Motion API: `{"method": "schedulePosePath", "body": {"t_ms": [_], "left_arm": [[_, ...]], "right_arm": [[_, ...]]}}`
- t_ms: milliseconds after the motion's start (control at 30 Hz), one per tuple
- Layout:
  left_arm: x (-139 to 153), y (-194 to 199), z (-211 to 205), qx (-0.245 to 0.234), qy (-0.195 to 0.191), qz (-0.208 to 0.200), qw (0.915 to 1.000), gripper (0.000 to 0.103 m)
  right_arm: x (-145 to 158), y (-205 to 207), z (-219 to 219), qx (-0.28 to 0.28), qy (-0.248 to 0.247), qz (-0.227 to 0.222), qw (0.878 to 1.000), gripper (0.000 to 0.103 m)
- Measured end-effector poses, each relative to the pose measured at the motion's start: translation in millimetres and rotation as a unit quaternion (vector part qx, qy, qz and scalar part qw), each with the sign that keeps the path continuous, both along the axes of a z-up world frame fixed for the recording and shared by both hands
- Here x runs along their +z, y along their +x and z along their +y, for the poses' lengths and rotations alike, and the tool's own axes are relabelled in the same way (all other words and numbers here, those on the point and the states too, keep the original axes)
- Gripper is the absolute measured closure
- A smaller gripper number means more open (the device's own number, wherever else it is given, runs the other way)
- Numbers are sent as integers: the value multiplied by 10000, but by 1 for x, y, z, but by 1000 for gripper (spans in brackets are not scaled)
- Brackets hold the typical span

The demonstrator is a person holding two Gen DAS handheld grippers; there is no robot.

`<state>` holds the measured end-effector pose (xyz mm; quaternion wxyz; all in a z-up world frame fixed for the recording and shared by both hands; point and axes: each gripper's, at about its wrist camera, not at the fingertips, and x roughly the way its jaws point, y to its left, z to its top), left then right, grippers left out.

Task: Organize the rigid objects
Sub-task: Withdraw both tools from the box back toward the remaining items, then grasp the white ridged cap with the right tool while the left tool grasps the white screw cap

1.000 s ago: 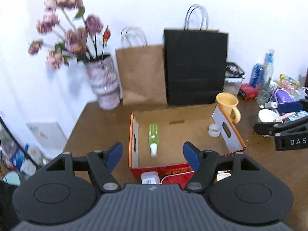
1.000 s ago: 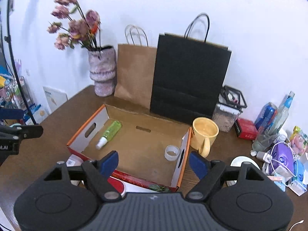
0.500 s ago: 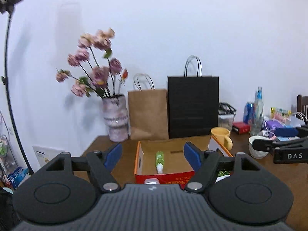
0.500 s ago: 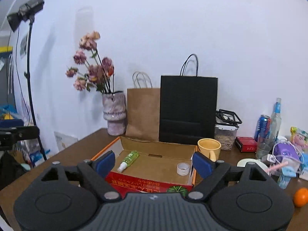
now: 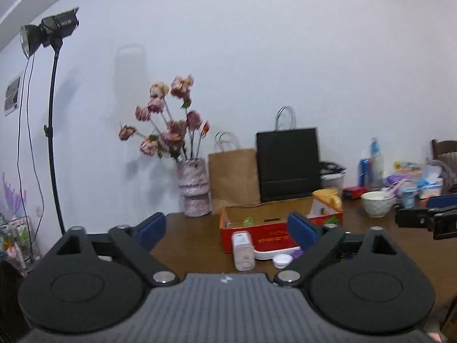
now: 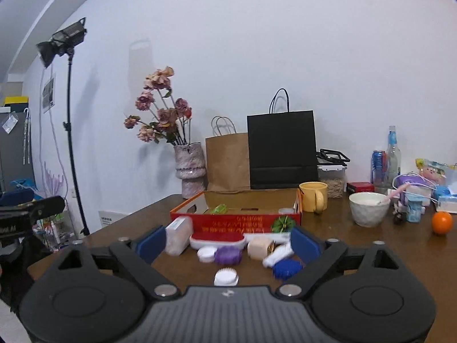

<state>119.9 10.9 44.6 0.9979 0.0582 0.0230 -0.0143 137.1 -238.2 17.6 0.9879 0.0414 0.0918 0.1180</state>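
Note:
A shallow red cardboard box (image 6: 237, 223) sits on the brown table (image 6: 371, 245); it also shows in the left wrist view (image 5: 265, 234). A green bottle (image 6: 218, 208) and a tape roll (image 6: 285, 211) lie inside. In front of it lie a clear tub (image 6: 178, 235), a red-and-white case (image 6: 217, 240), a white lid (image 6: 206, 254), a purple lid (image 6: 227, 255), a beige cylinder (image 6: 258, 248), a blue lid (image 6: 286, 268) and a white cap (image 6: 226, 277). My right gripper (image 6: 227, 243) is open and empty, above them. My left gripper (image 5: 227, 230) is open and empty, left of the box.
A vase of flowers (image 6: 190, 171), a brown bag (image 6: 227, 161) and a black bag (image 6: 282, 148) stand behind the box. A yellow mug (image 6: 313, 196), white bowl (image 6: 369, 208), orange (image 6: 442, 222), bottles (image 6: 392, 157) and clutter sit on the right. A light stand (image 6: 71, 131) stands left.
Both grippers have pulled back and dropped low, so the views have tilted from looking down into the box to looking across the table. The small items in front of the box came into view.

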Motion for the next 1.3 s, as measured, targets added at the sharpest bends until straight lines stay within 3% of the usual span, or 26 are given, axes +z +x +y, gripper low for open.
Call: {"method": "schedulePosePath", "body": {"t_ms": [167,333,533,933,1300], "left_arm": [[-15,-46,2,-382,529,-479,9967,0],[-19,-48,2,-483,112,-128,9987,0],[-27,-38,0,-504,-105,95,9986,0],[-52,22,-16,-350,-118,871,9955,0],[-72,105,-22,-74,-157,1666,9859,0]], "right_arm": [[-19,-50,14,3,-209,-22,9998,1],[-30,-68,23,31,-120,-32,9999,1],[-36,-65,35,79,-475,-70,9988,1],[-56,-2,-1,-284,-96,551,9980,2],[-68,92,3,79,-301,1190,9924,15]]}}
